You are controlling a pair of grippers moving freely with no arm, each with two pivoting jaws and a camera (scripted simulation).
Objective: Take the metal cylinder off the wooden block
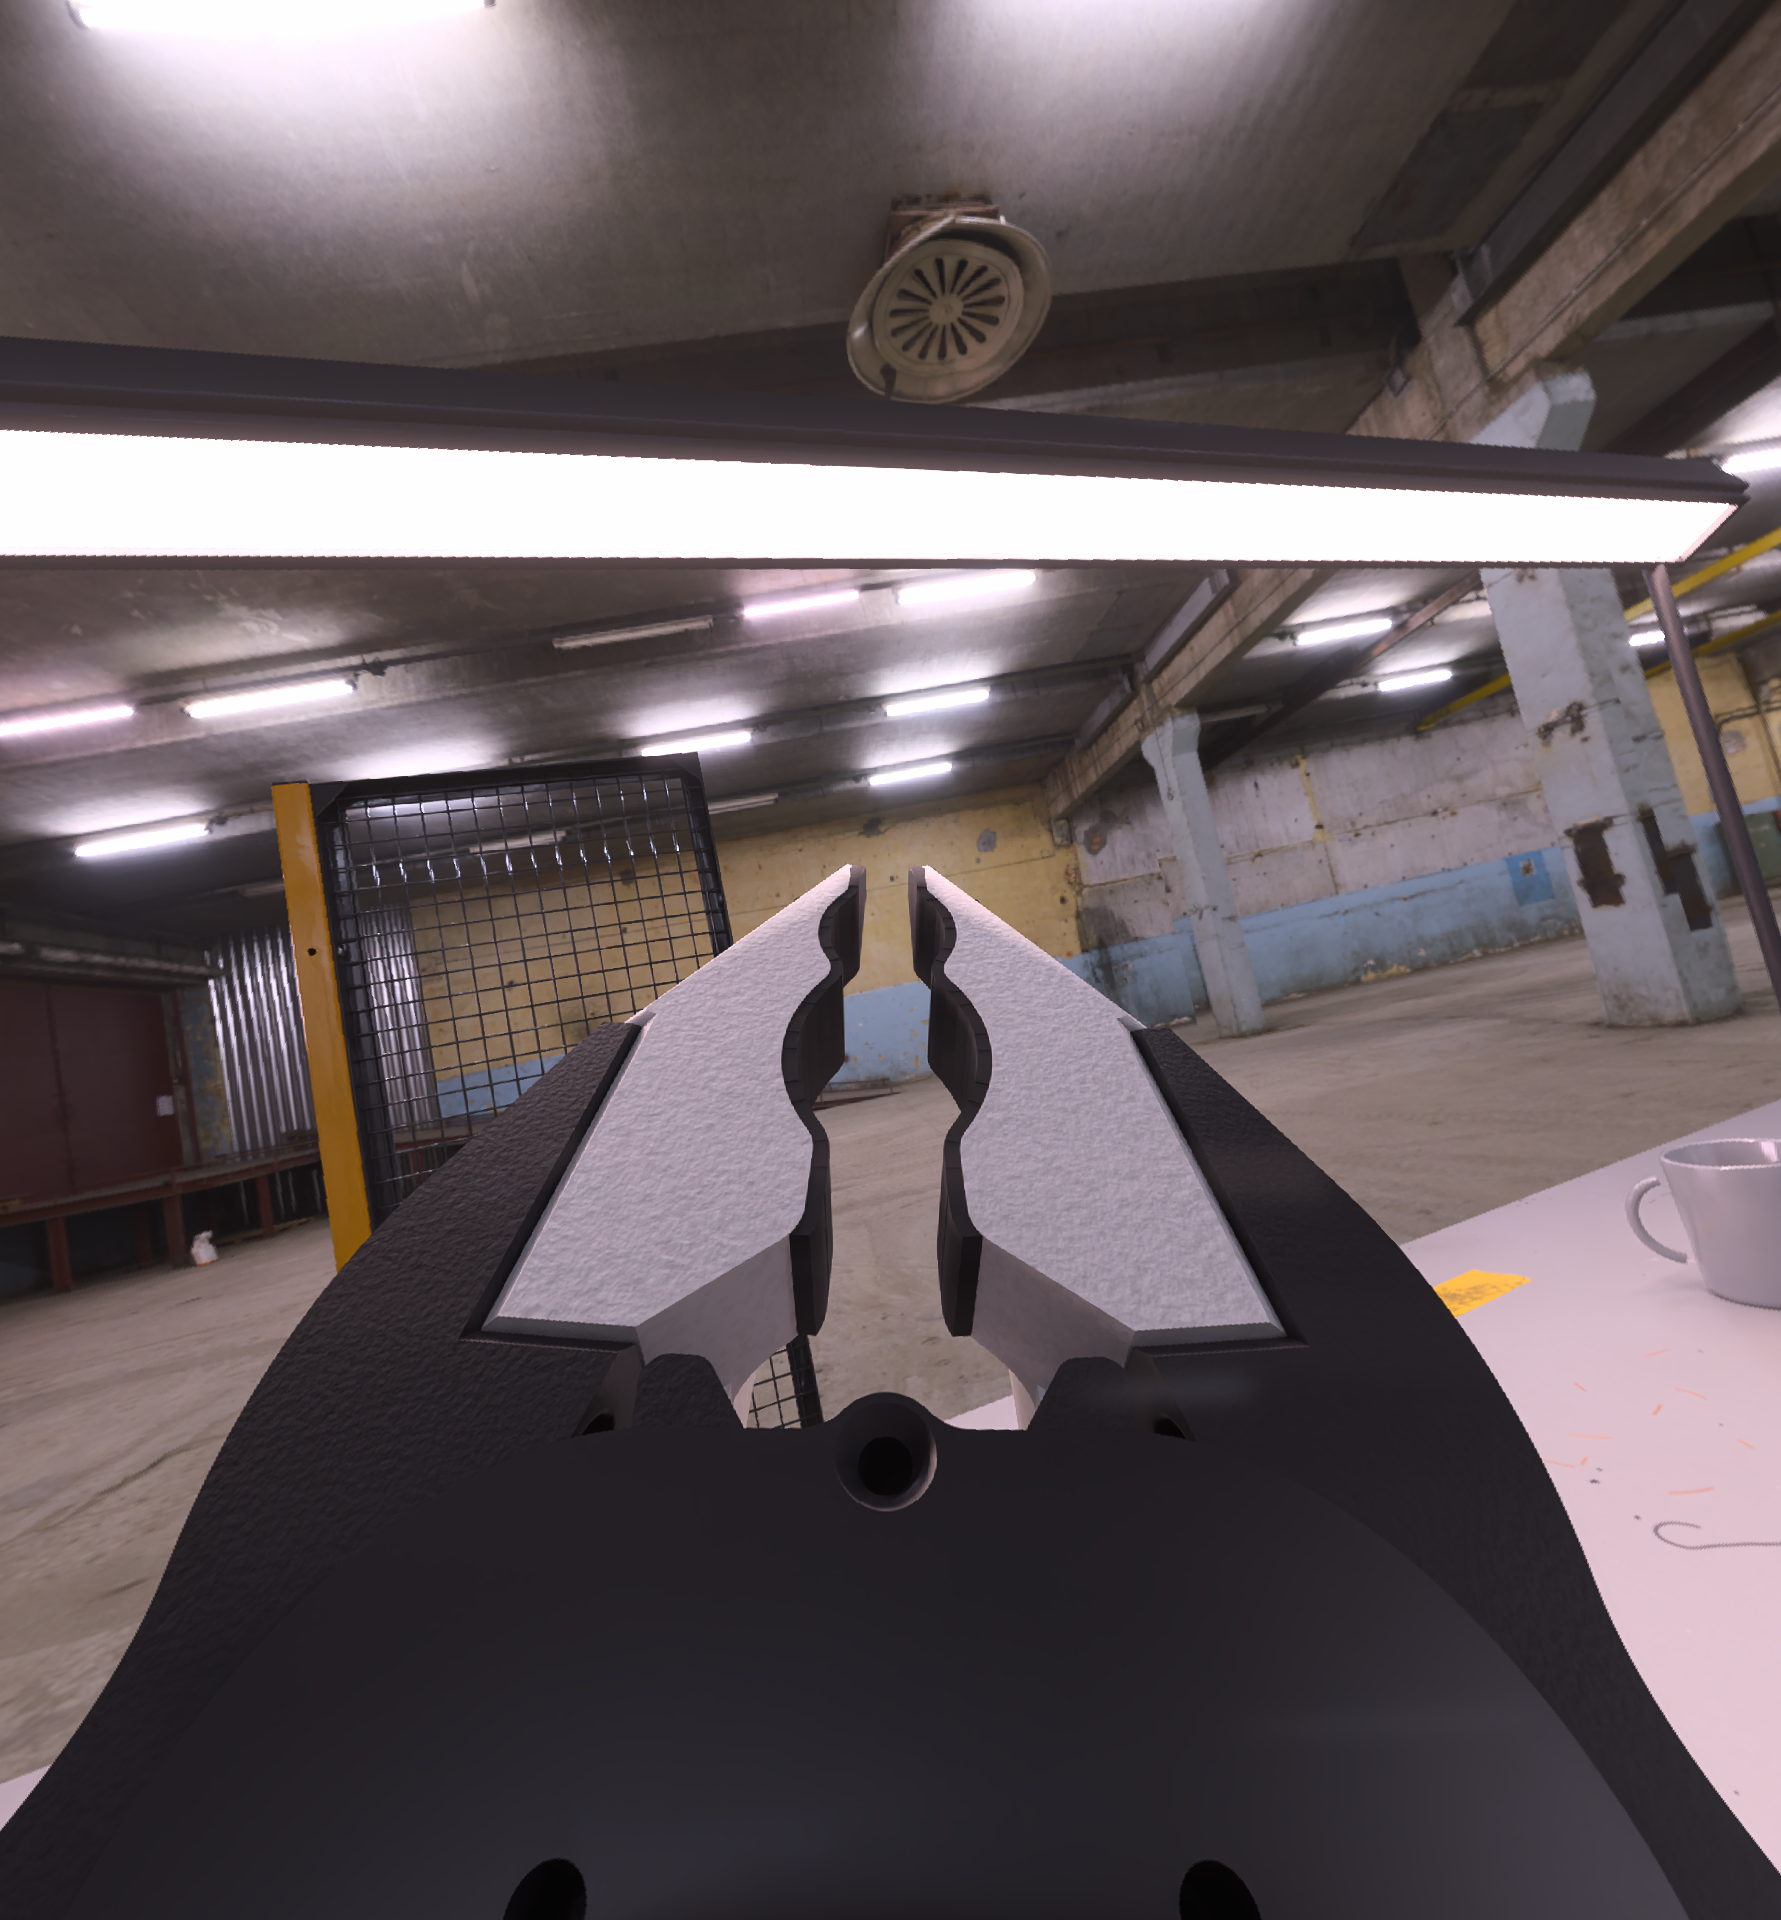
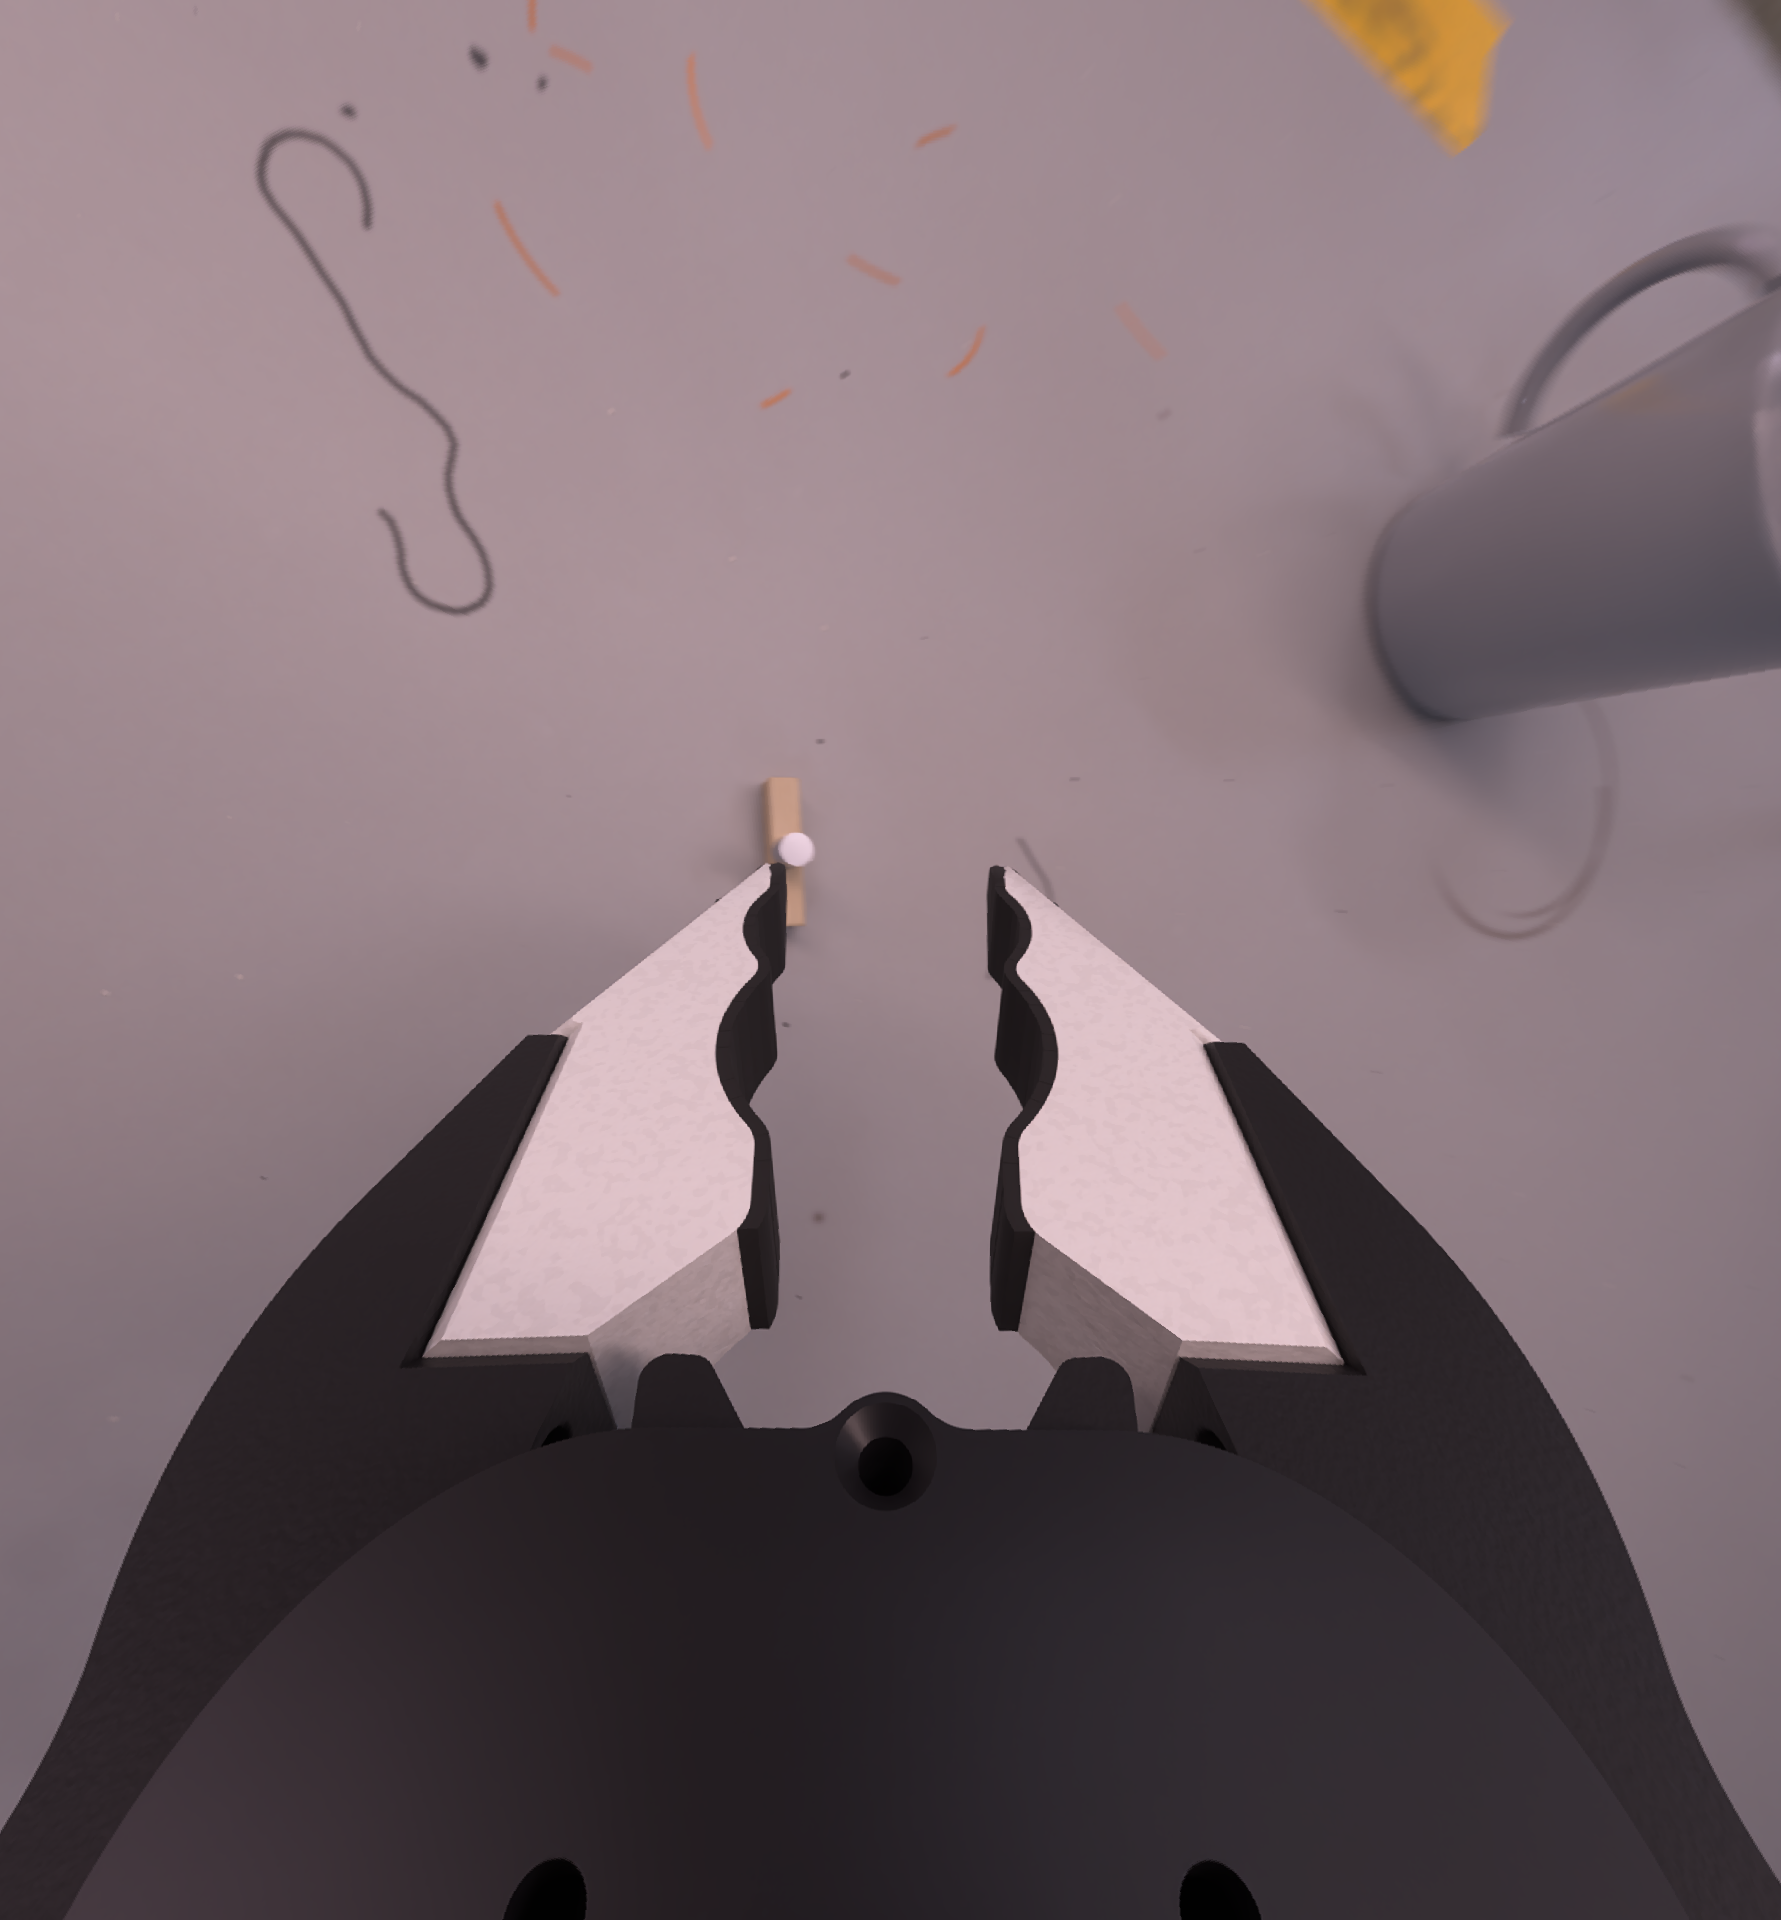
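Fingers first: the right gripper (image 2: 884, 883) has its fingers (image 2: 657, 1101) spread wide with nothing between them, pointing straight down at the desk (image 2: 190, 831). The metal cylinder (image 2: 795, 849) shows up as a tiny pale round dot, seen end-on, sitting on the wooden block (image 2: 784, 810), which is a thin tan strip lying flat on the desk. Both are just past the tip of the finger on the left side of the view, so they're off to one side of the gap rather than lined up in it. That fingertip covers the near part of the block from this angle; can't tell if it's actually touching it.

Further out on the desk there's a squiggly dark cord (image 2: 387, 395) up left, a scatter of little orange slivers (image 2: 527, 249) across the top middle, and a yellow scrap (image 2: 1416, 62) near the top right corner. A grey mug (image 2: 1592, 540) stands at the right edge, well apart from the block.

The left gripper (image 1: 887, 883) is somewhere else entirely, looking out level across a big warehouse hall. Its fingers (image 1: 688, 1122) are nearly together with only a narrow slit left, holding nothing. In that view the mug (image 1: 1759, 1221) sits on the desk (image 1: 1488, 1662) at the right, with the yellow scrap (image 1: 1478, 1291) beside it, plus a wire mesh panel (image 1: 522, 966) on a yellow post (image 1: 320, 1029) behind, and a long bright lamp (image 1: 761, 499) overhead.
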